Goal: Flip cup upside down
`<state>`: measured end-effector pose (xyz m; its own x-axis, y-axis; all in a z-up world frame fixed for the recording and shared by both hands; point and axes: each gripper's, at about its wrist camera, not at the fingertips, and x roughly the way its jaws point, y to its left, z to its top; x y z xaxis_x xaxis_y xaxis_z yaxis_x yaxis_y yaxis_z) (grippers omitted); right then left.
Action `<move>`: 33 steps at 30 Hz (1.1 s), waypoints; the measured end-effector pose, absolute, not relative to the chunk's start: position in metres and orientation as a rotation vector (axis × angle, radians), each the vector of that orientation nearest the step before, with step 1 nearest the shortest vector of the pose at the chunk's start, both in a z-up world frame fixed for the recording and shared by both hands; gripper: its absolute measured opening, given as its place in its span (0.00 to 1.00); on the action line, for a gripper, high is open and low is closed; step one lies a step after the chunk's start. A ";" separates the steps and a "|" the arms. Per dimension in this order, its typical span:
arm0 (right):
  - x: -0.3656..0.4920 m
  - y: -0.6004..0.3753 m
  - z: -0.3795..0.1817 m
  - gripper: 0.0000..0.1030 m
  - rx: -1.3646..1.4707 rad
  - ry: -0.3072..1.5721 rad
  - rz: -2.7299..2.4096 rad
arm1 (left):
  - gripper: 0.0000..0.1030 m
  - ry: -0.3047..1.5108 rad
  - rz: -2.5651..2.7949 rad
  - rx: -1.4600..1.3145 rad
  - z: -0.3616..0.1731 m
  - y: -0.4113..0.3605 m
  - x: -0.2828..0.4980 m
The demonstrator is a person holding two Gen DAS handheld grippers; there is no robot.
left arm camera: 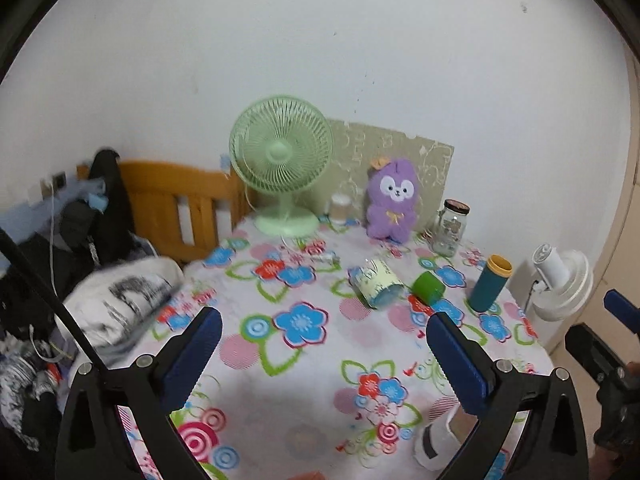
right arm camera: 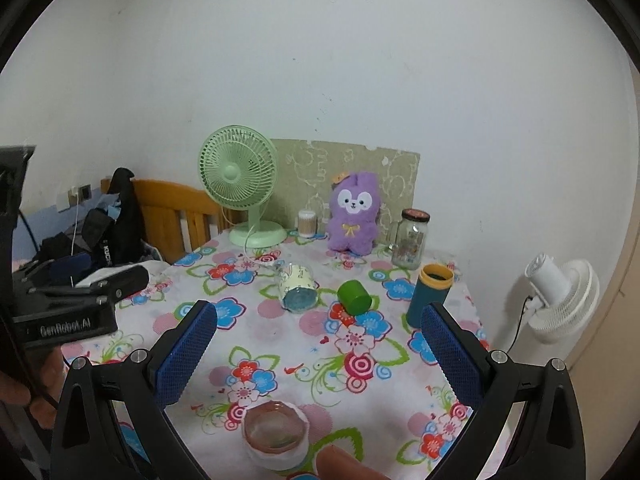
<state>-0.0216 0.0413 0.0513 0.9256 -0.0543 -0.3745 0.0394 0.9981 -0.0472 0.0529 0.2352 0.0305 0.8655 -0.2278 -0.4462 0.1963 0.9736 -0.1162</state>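
Floral cloth covers the counter (right arm camera: 224, 344) in front of me, all blue and red blossoms. My left claw (left arm camera: 324, 344) is spread wide with nothing between its blue pads, and my right claw (right arm camera: 320, 342) is likewise released and empty above the near half of the cloth. The cup (right arm camera: 297, 287) with the pale printed wrap lies on its side near the middle, its blue end turned toward me. Just beside it on the right a green cup (right arm camera: 354, 297) also lies tipped over, and a teal tumbler (right arm camera: 429, 294) with a yellow rim stands upright a little further right. Along the back wall I see a green desk fan (right arm camera: 240, 184), a purple plush toy (right arm camera: 354, 212) and a glass jar (right arm camera: 411, 238). A white paper bowl (right arm camera: 276, 434) sits at the near edge.
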 end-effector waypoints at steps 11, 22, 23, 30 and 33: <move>-0.023 0.044 0.050 1.00 -0.005 0.437 -0.089 | 1.00 0.442 -0.209 0.032 0.024 0.226 0.042; -0.022 0.043 0.048 1.00 0.002 0.448 -0.097 | 1.00 0.466 -0.238 0.041 0.021 0.217 0.043; -0.021 0.043 0.047 1.00 0.004 0.450 -0.097 | 1.00 0.468 -0.235 0.045 0.020 0.216 0.043; -0.020 0.041 0.044 1.00 0.008 0.458 -0.119 | 1.00 0.488 -0.242 0.029 0.016 0.213 0.048; -0.020 0.041 0.041 1.00 0.014 0.464 -0.115 | 1.00 0.492 -0.245 0.031 0.014 0.212 0.049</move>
